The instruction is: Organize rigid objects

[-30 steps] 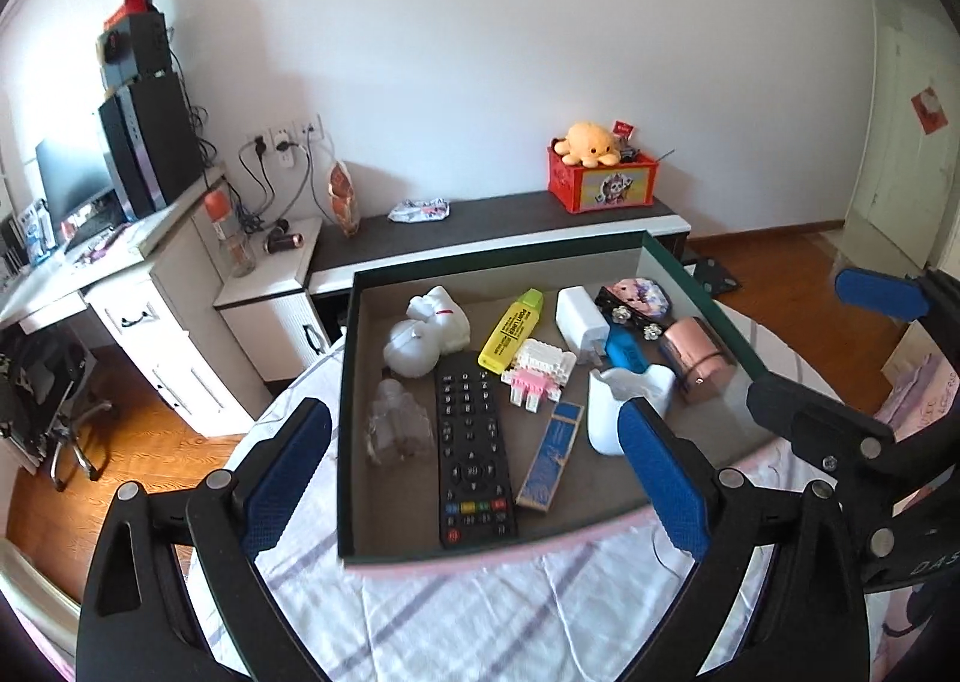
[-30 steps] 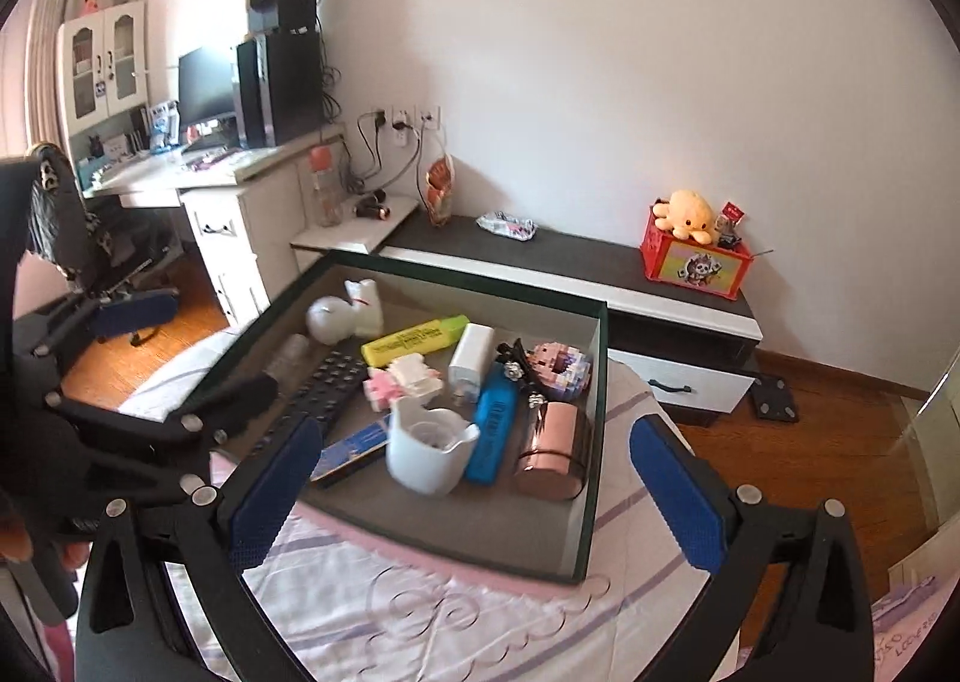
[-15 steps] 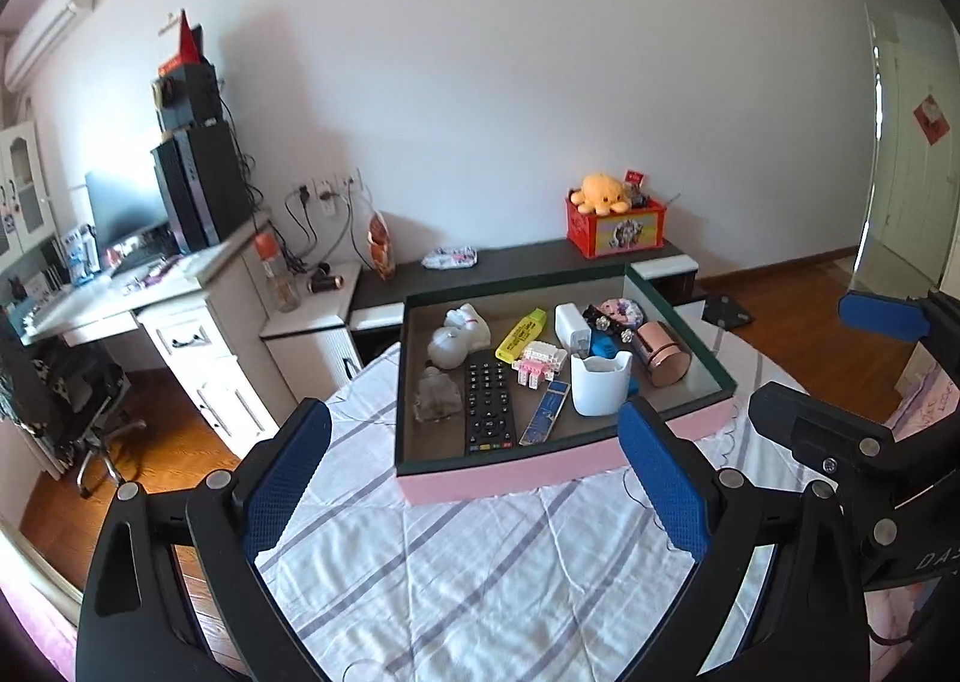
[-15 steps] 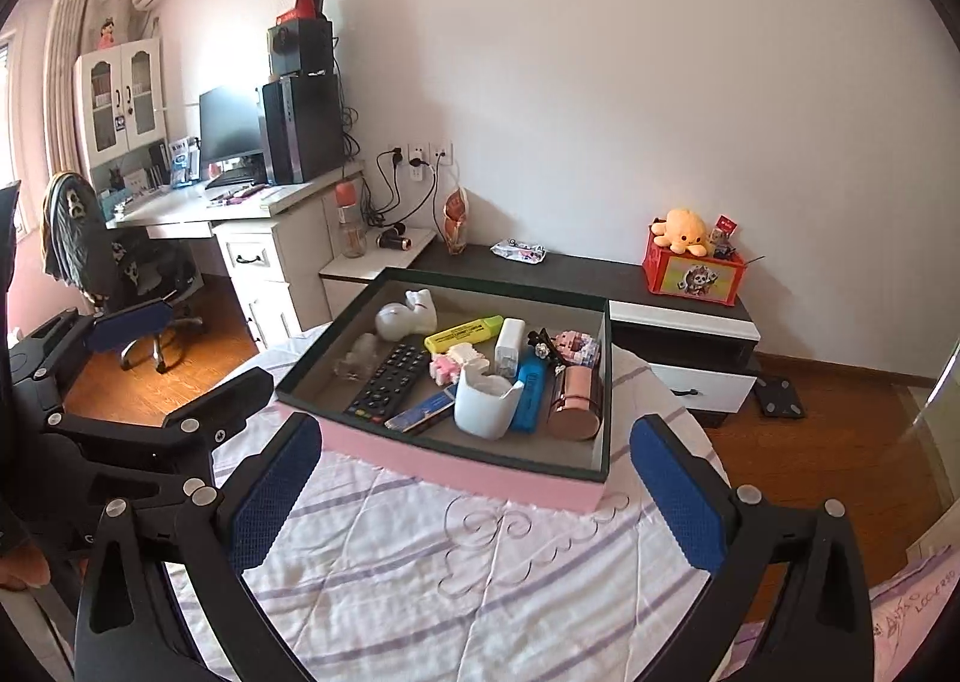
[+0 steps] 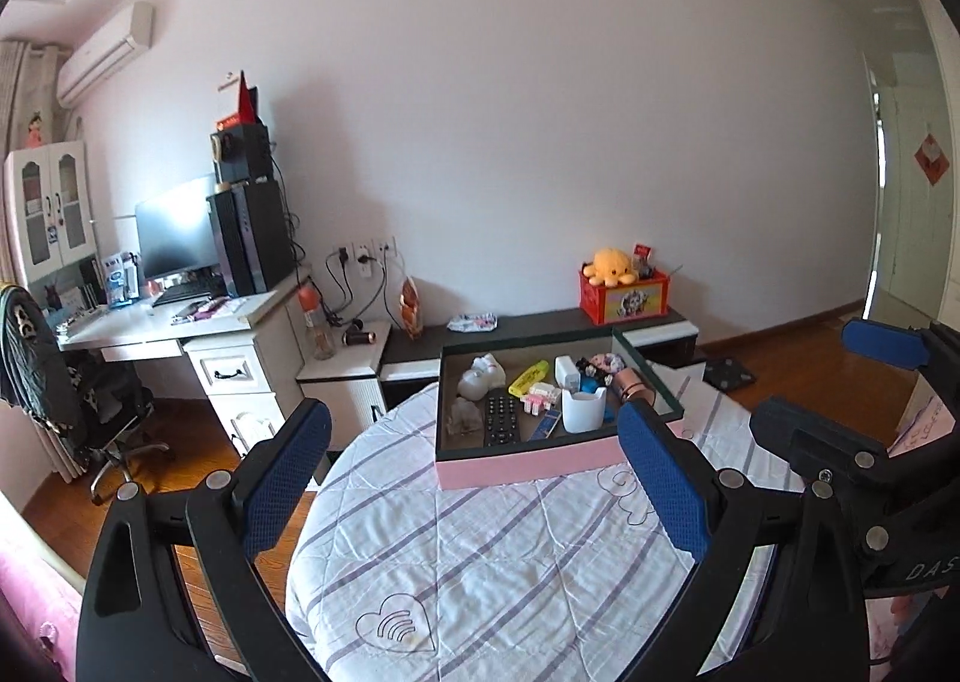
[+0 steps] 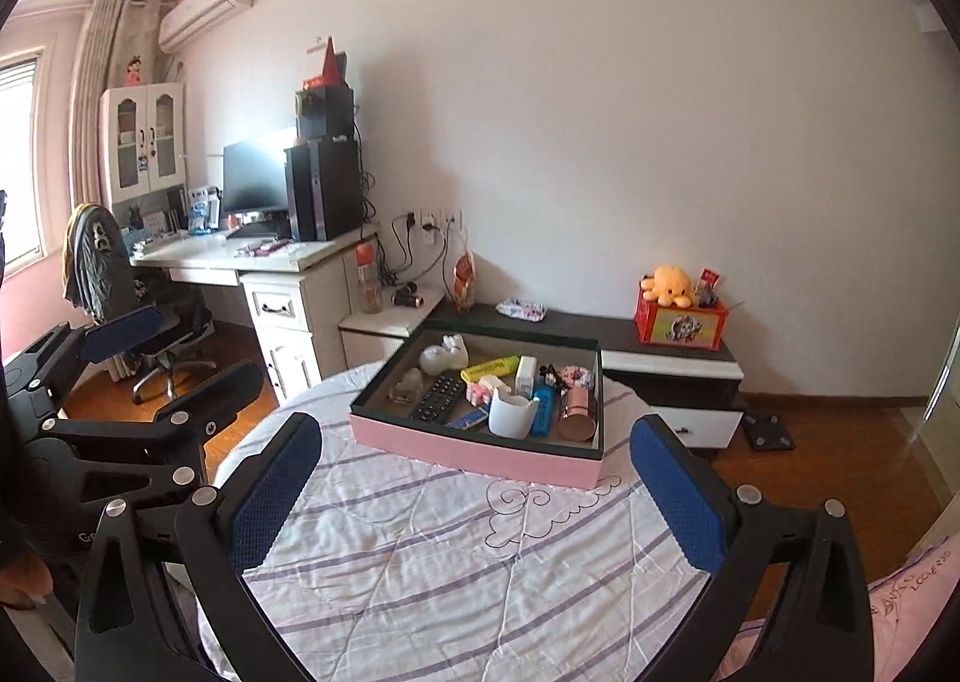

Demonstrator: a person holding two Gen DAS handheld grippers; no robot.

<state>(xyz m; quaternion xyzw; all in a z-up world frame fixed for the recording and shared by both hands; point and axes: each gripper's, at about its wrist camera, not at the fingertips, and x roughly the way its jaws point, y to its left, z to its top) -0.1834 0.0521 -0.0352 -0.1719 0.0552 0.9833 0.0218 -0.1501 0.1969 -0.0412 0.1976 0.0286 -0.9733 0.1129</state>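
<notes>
A pink-sided box point(image 5: 528, 466) point(image 6: 474, 451) with a dark green rim sits at the far side of the round table. Inside lie a black remote point(image 5: 503, 425) point(image 6: 439, 397), a white cup point(image 5: 583, 410) point(image 6: 512, 410), a yellow highlighter point(image 5: 528, 375) point(image 6: 491, 367), a copper-coloured can point(image 5: 631, 382) point(image 6: 577, 413), a white figurine point(image 5: 478, 376) point(image 6: 444, 355) and several smaller items. My left gripper point(image 5: 474, 478) is open and empty, well back from the box. My right gripper point(image 6: 474, 496) is likewise open and empty, also short of the box.
The table wears a white quilted cloth with purple stripes point(image 5: 510, 562) point(image 6: 456, 550). Behind it runs a low dark cabinet point(image 6: 630, 334) bearing a red toy box point(image 6: 681, 322). A white desk point(image 5: 180, 328) with a monitor and an office chair point(image 5: 102, 400) stand to the left.
Both grippers have pulled back and up from just above the box, which now looks small and far across the table. Both remain open and empty.
</notes>
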